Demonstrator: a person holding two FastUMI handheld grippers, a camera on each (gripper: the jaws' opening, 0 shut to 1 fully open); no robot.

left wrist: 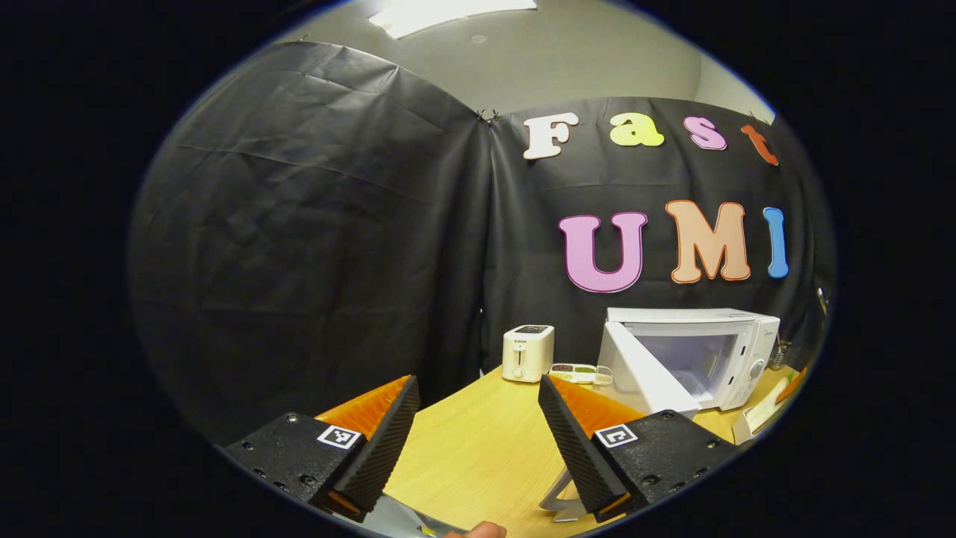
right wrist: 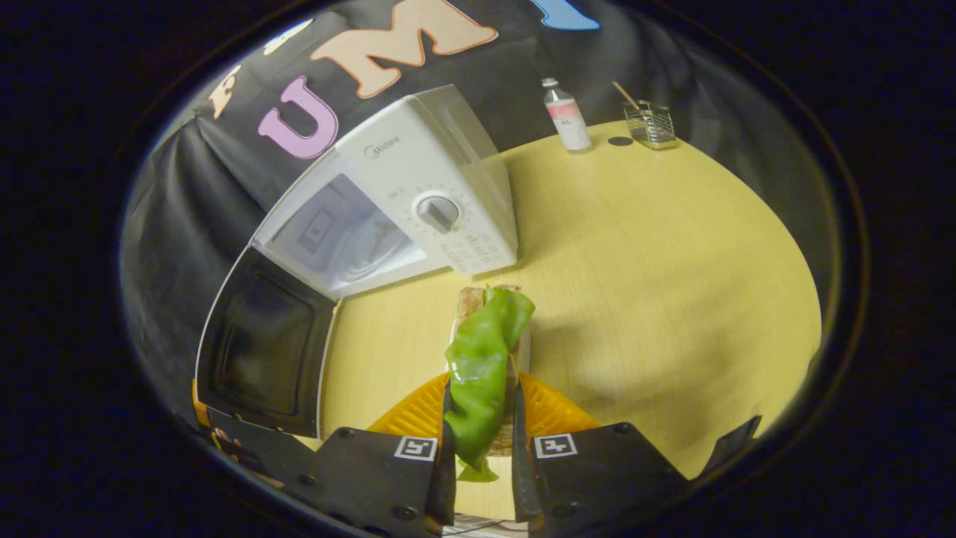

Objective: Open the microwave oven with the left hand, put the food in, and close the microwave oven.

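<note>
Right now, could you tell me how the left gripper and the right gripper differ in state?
The left gripper is open with nothing between its fingers; the right gripper is shut on the sandwich. The left hangs back from the open microwave; the right holds the food just before it. Both share black-and-orange fingers.

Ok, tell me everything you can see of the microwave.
The microwave is a white box, plastic or painted metal by its look, standing on the yellow wooden table against the booth's black cloth wall. Its door is swung wide open on the left-hand hinge, showing a dark window panel on its inner face. The pale cavity looks empty. A control strip on the right carries a round dial with markings below it. Nothing touches the microwave; the right gripper holds the sandwich short of the opening.
</note>
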